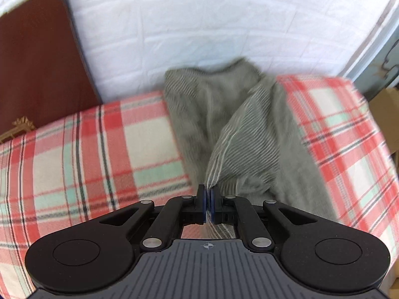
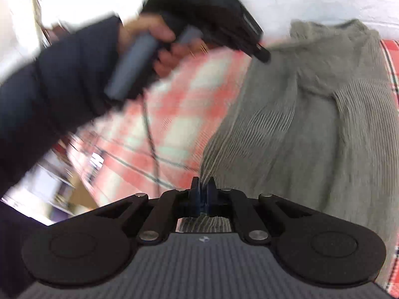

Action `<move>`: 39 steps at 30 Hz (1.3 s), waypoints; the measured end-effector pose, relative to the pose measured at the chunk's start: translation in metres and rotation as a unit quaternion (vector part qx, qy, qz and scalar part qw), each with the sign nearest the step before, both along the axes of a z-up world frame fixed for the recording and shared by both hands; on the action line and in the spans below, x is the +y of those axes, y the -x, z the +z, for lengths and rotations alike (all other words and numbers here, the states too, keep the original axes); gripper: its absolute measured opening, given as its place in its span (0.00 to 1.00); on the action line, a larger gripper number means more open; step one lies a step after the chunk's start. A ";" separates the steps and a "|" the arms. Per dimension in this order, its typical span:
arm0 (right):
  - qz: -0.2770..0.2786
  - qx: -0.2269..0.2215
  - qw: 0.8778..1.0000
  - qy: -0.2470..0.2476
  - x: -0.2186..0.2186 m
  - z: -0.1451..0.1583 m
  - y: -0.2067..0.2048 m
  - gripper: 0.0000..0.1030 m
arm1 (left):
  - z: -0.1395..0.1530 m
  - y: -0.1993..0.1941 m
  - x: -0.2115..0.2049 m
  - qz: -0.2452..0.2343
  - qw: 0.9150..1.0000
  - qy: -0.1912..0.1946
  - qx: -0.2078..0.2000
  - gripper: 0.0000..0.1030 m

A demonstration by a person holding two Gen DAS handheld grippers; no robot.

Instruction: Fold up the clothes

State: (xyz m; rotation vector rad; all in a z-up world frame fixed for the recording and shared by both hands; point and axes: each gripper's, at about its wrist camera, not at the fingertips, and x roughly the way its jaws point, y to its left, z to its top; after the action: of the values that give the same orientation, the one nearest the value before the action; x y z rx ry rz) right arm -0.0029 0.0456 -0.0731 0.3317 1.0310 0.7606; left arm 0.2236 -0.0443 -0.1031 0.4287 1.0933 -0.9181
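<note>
Each hand-held gripper, left point(image 1: 207, 195) and right point(image 2: 204, 186), pinches an edge of the grey garment point(image 1: 224, 114) over the plaid blanket point(image 1: 82, 149).

Bright, even daylight on both feeds, with heavy motion blur on my right one.

On my left wrist view the grey garment point(image 1: 224, 124) and plaid blanket point(image 1: 87, 149) smear softly, worst at the right edge. On my right view the sleeve point(image 2: 49, 87) and hand point(image 2: 154, 39) streak badly. I see fisheye bending and dark corners; the white wall point(image 1: 199, 20) is near blown out.
</note>
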 end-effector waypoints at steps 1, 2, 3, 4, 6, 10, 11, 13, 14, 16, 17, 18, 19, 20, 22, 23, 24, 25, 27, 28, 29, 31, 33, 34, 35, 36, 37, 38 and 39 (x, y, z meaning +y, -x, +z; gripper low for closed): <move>-0.007 0.001 1.000 -0.013 -0.008 0.006 0.000 0.05 | 0.004 0.005 -0.004 -0.006 1.000 0.006 -0.001 0.10; -0.015 0.003 1.000 -0.022 -0.017 0.010 0.001 0.05 | 0.009 0.009 -0.007 -0.011 1.000 0.013 -0.002 0.12; -0.025 0.008 0.999 -0.026 -0.027 0.010 0.002 0.05 | 0.013 0.014 -0.011 -0.017 1.000 0.019 -0.003 0.13; -0.035 0.014 0.999 -0.030 -0.037 0.010 0.003 0.05 | 0.018 0.019 -0.015 -0.022 0.999 0.025 -0.004 0.15; -0.057 0.023 0.998 -0.031 -0.058 0.007 0.006 0.05 | 0.020 0.031 -0.025 -0.033 0.999 0.032 -0.001 0.17; -0.104 0.057 0.993 -0.025 -0.092 -0.014 0.020 0.05 | 0.008 0.060 -0.054 -0.052 0.998 0.030 0.015 0.22; -0.116 0.066 0.991 -0.023 -0.100 -0.019 0.024 0.05 | 0.003 0.068 -0.062 -0.058 0.998 0.026 0.019 0.22; -0.138 0.084 0.987 -0.021 -0.117 -0.032 0.035 0.05 | -0.007 0.086 -0.078 -0.075 0.997 0.017 0.027 0.23; -0.151 0.094 0.984 -0.021 -0.126 -0.038 0.040 0.05 | -0.012 0.095 -0.086 -0.084 0.996 0.013 0.030 0.23; -0.178 0.113 0.977 -0.031 -0.144 -0.050 0.048 0.05 | -0.022 0.113 -0.102 -0.102 0.994 0.003 0.033 0.23; -0.189 0.123 0.973 -0.042 -0.152 -0.055 0.052 0.05 | -0.026 0.122 -0.109 -0.110 0.993 -0.002 0.034 0.23; -0.201 0.133 0.969 -0.053 -0.160 -0.060 0.056 0.05 | -0.030 0.130 -0.115 -0.116 0.993 -0.007 0.035 0.23; -0.212 0.143 0.964 -0.067 -0.168 -0.065 0.059 0.05 | -0.033 0.137 -0.121 -0.123 0.992 -0.011 0.036 0.23; -0.222 0.153 0.959 -0.083 -0.177 -0.069 0.059 0.05 | -0.034 0.142 -0.126 -0.127 0.991 -0.012 0.036 0.23; -0.239 0.177 0.948 -0.117 -0.186 -0.079 0.061 0.05 | -0.025 0.142 -0.124 -0.125 0.992 -0.004 0.030 0.24; -0.246 0.189 0.941 -0.135 -0.190 -0.083 0.062 0.05 | -0.021 0.141 -0.124 -0.124 0.992 -0.001 0.028 0.24; -0.254 0.200 0.934 -0.150 -0.196 -0.088 0.062 0.05 | -0.016 0.141 -0.123 -0.123 0.992 0.003 0.025 0.27; -0.263 0.210 0.928 -0.161 -0.201 -0.094 0.064 0.05 | -0.012 0.141 -0.123 -0.122 0.992 0.007 0.022 0.28; -0.280 0.222 0.921 -0.153 -0.206 -0.103 0.065 0.05 | -0.003 0.141 -0.121 -0.120 0.992 0.015 0.017 0.29; -0.288 0.226 0.919 -0.143 -0.209 -0.107 0.066 0.05 | 0.001 0.141 -0.121 -0.119 0.993 0.019 0.014 0.29; -0.296 0.230 0.918 -0.133 -0.211 -0.111 0.066 0.05 | 0.005 0.137 -0.116 -0.117 0.993 0.017 0.006 0.29; -0.310 0.234 0.915 -0.106 -0.214 -0.117 0.067 0.05 | 0.007 0.133 -0.105 -0.114 0.993 0.006 -0.010 0.30; -0.309 0.226 0.922 -0.061 -0.214 -0.118 0.064 0.07 | 0.004 0.131 -0.093 -0.110 0.994 -0.005 -0.018 0.31; -0.306 0.222 0.925 -0.044 -0.213 -0.119 0.061 0.07 | 0.000 0.131 -0.085 -0.104 0.994 -0.010 -0.017 0.35; -0.302 0.218 0.927 -0.030 -0.212 -0.120 0.059 0.07 | -0.004 0.131 -0.077 -0.098 0.995 -0.014 -0.015 0.38; -0.299 0.216 0.929 -0.026 -0.212 -0.120 0.057 0.07 | -0.010 0.133 -0.068 -0.091 0.996 -0.018 -0.013 0.43; -0.295 0.214 0.931 -0.026 -0.212 -0.119 0.056 0.07 | -0.016 0.135 -0.059 -0.086 0.996 -0.023 -0.011 0.46; -0.290 0.211 0.933 -0.026 -0.211 -0.117 0.056 0.08 | -0.023 0.138 -0.050 -0.083 0.996 -0.029 -0.005 0.46; -0.286 0.209 0.935 -0.025 -0.211 -0.116 0.055 0.09 | -0.030 0.141 -0.042 -0.080 0.996 -0.035 0.001 0.46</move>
State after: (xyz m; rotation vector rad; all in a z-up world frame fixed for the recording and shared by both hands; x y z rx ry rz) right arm -0.0581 -0.1654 -0.1889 0.8237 1.2290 0.1850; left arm 0.0823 -0.0858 -0.1335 0.5798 1.1062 -1.0239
